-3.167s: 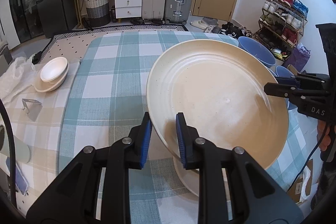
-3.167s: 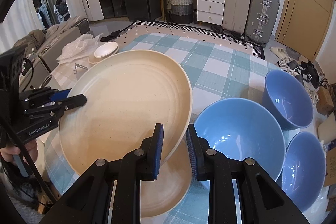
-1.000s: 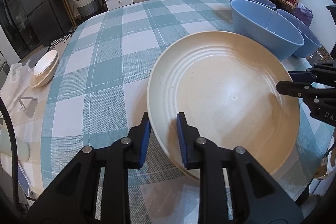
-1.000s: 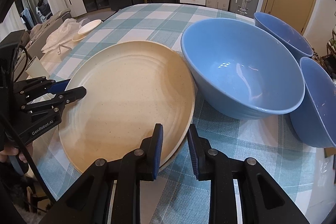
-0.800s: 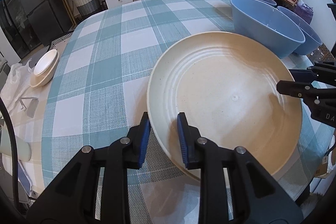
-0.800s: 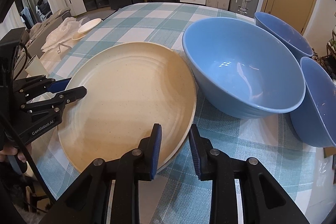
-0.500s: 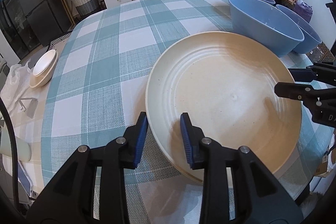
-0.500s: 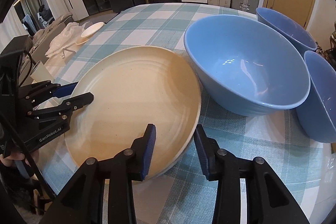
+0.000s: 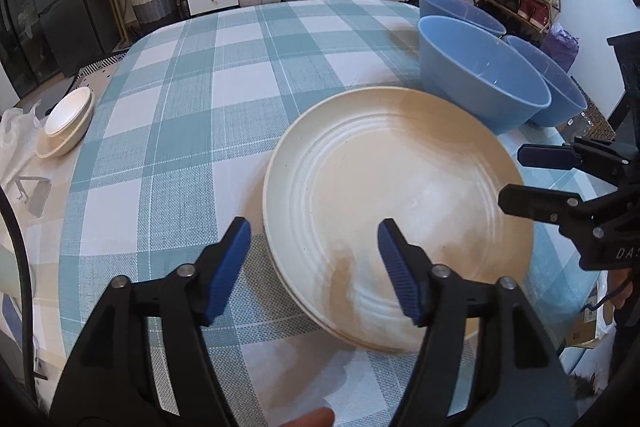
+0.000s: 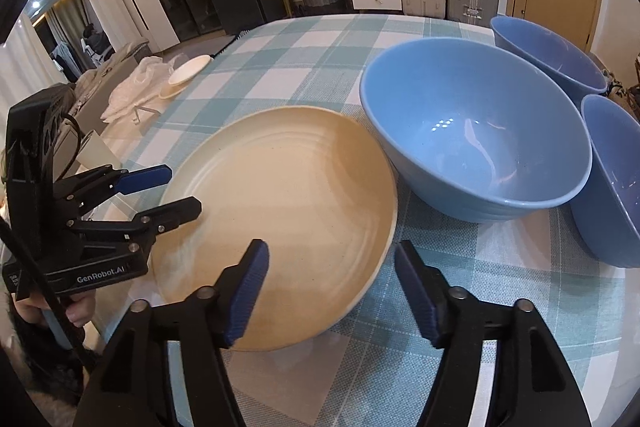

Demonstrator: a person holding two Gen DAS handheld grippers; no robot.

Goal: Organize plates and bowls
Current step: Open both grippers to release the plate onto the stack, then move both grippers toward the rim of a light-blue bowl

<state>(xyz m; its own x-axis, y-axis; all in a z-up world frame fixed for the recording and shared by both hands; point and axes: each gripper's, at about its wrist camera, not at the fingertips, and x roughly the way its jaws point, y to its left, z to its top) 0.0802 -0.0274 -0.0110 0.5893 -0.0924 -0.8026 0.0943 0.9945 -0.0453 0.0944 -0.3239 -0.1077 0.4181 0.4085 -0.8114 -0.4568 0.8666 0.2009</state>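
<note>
Plates first: the big cream plate (image 9: 396,203) sits flat on another cream plate (image 9: 304,301) whose rim peeks out below it, the pair resting on the checked bench (image 9: 224,67) at the near edge. Left gripper (image 9: 314,267) straddles the rim at the plate's 7 o'clock, jaws opening wide, rim between them but no pad pressing on it. Right gripper (image 10: 332,287) does the same at the plate's 5 o'clock in its own view, jaws opening too, nothing pinched. So the plate looks released and stacked. Just beside it, at 2 o'clock in the right wrist view, stands the large blue bowl (image 10: 476,147), close to the plate's rim; two more blue bowls, one behind (image 10: 548,55) and one to the side (image 10: 612,179), crowd in at 1 and 3 o'clock. Off at 10 o'clock sit small white dishes (image 9: 66,125) near the bench's far-left edge. Risk from here, as I read it: pulling either gripper back low could catch an inner pad under the rim and drag the top plate off-centre. A sideways swing of the right jaws could knock the large blue bowl into its neighbours. And the stack sits near the bench edge, so a shove toward the person might tip it over.
</note>
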